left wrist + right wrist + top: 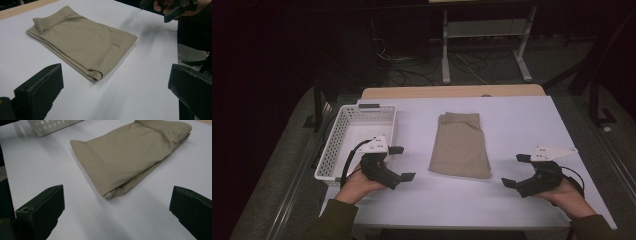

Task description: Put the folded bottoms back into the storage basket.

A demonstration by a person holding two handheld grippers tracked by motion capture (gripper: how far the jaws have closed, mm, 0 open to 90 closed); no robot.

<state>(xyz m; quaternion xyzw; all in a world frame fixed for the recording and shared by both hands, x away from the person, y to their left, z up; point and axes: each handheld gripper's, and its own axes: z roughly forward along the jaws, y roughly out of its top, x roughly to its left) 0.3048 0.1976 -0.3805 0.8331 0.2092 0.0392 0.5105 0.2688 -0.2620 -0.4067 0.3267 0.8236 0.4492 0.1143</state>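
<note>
Midway across the white bench [512,120] lies the folded tan garment [460,145] (soft, light, floppy); pinch a near corner. Left gripper [402,163] and right gripper [516,170] flank it, fingers spread, empty.

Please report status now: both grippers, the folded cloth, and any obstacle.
Left gripper open, right gripper open, both empty. Folded tan cloth flat between them, untouched. White basket at left, not in the way.

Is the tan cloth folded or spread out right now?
Folded. The tan cloth lies as a neat rectangle on the table, with stacked layers at its near edge.
</note>
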